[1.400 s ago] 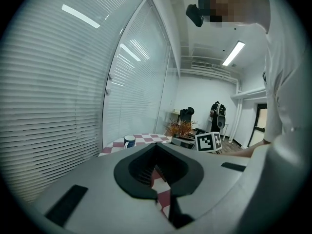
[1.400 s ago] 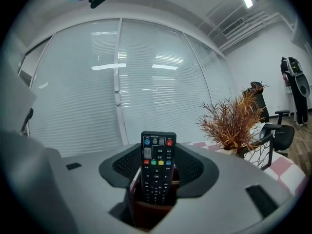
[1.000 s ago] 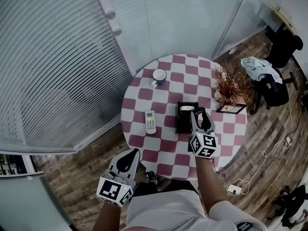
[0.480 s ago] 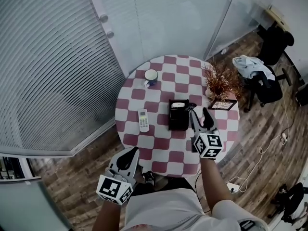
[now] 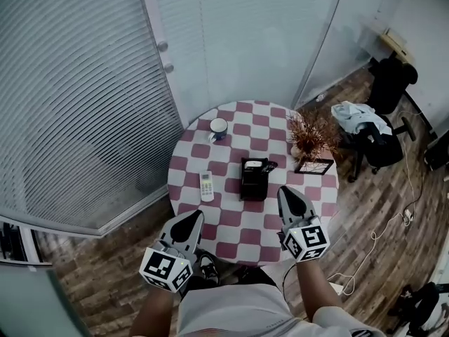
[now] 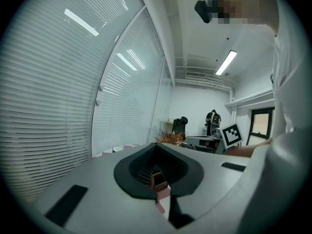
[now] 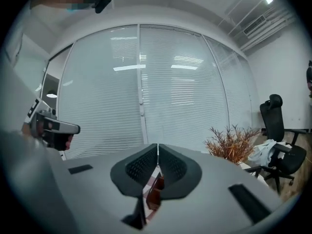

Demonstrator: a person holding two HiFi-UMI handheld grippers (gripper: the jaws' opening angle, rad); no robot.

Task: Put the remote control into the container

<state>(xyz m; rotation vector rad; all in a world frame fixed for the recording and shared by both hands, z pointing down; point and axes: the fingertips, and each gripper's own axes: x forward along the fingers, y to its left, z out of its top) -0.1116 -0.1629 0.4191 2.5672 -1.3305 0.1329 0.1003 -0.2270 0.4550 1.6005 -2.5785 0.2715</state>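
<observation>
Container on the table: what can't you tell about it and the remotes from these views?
Container inside: head view, too small and dark; a pale remote end shows at its top, how deep is unclear.
White remote on the table: head view, buttons too small.
Left gripper view: the shut left claw blocks nearly all of the table.
Right gripper view: the shut right claw does the same.

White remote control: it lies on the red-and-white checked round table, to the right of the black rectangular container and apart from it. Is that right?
Not quite. The white remote control does lie on the red-and-white checked round table, apart from the black rectangular container, but to the container's left, not its right. The head view shows this.
</observation>
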